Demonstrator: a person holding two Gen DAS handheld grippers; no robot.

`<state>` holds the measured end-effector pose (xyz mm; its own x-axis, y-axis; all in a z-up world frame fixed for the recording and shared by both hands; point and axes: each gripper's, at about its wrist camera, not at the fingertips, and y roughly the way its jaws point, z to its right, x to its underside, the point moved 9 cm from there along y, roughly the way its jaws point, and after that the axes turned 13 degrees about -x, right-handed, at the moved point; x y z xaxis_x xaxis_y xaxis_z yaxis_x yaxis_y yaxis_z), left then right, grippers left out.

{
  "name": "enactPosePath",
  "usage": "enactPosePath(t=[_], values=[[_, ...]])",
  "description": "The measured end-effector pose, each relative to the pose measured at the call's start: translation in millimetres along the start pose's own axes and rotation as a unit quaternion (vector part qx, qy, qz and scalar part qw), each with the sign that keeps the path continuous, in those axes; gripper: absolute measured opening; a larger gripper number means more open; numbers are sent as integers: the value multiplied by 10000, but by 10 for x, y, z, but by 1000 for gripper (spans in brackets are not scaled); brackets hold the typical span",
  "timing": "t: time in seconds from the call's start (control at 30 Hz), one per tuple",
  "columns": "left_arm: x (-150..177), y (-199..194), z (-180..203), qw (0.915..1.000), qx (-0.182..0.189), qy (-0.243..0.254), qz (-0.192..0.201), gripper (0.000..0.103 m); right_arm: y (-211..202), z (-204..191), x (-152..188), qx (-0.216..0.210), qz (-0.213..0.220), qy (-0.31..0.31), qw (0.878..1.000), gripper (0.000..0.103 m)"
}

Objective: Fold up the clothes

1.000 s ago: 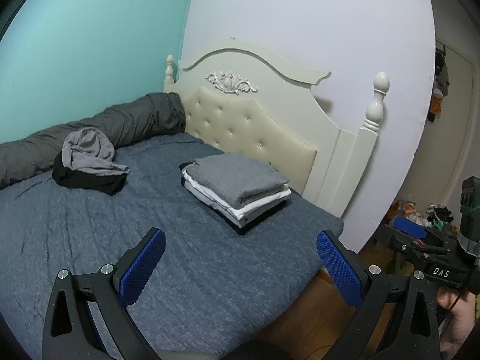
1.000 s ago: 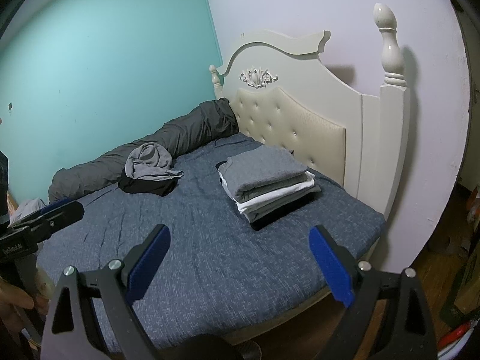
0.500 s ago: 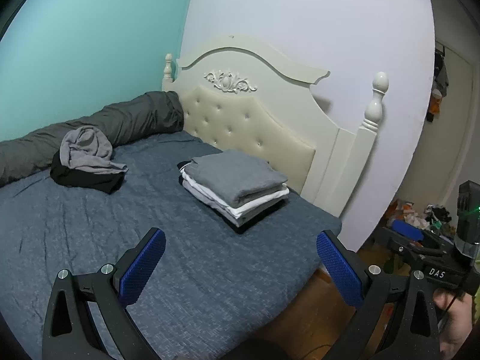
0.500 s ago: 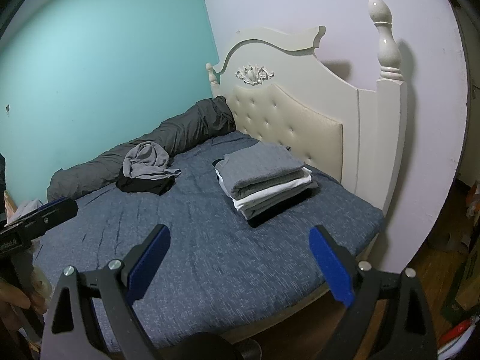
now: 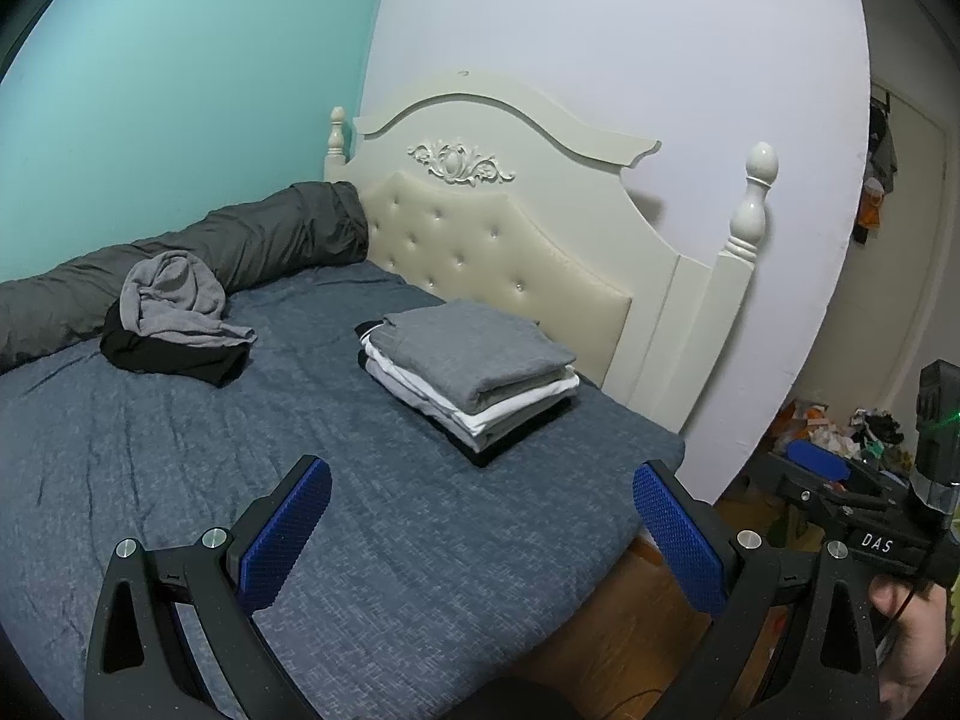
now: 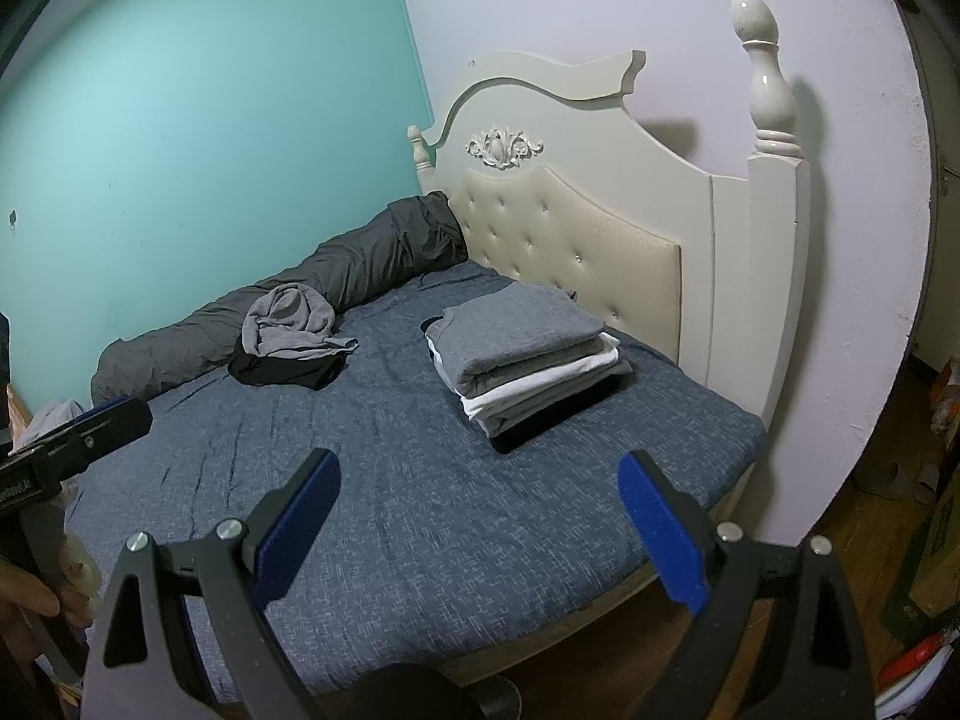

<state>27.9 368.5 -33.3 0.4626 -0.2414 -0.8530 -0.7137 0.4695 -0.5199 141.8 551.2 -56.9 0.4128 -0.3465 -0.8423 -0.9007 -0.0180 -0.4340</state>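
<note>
A cream tufted headboard [image 5: 498,252] stood against the pale wall, a rolled dark duvet [image 6: 336,282] lay along the turquoise wall [image 5: 180,90], over a blue-sheeted bed [image 6: 420,510].

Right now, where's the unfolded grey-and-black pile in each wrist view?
Left wrist: unfolded pile mid-left, on the bed by the dark rolled duvet.
Right wrist: unfolded pile left of centre, same spot.
Shared landmark: folded stack to its right, near the headboard.

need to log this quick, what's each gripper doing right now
Left gripper: open, holding nothing, above the bed.
Right gripper: open, holding nothing, above the bed.
</note>
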Motion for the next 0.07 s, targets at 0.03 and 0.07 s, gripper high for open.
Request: enactPosePath(t=[0.03,0.07], values=[[4,-3,2,10000,6,10,6,103,-2,0,3,-2,-4,1,10000,95],[6,-2,-2,10000,-3,19,9,103,-2,1,1,-4,-5,0,10000,95]])
